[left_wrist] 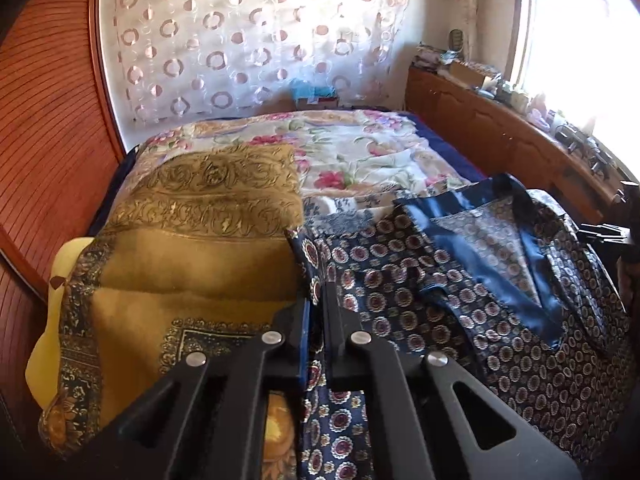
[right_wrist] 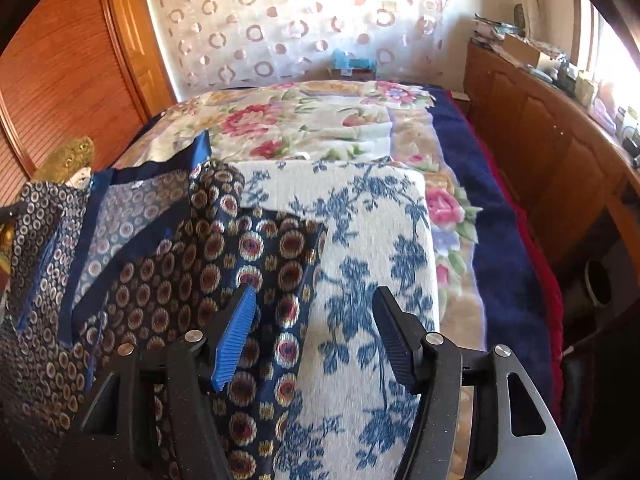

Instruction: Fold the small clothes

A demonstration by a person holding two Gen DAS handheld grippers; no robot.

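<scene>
Navy silky cloth with round medallions, the small garment (left_wrist: 440,280), lies crumpled on the bed (left_wrist: 360,152), between a mustard scarf (left_wrist: 192,256) and a white towel with blue flowers (right_wrist: 360,264). I judge the folding is only at its start: the plain blue hem is turned over and the paler inner side shows, with no neat fold yet. The left gripper (left_wrist: 316,300) is clamped on an edge of the garment. The right gripper (right_wrist: 316,316) stands apart, holding nothing.
</scene>
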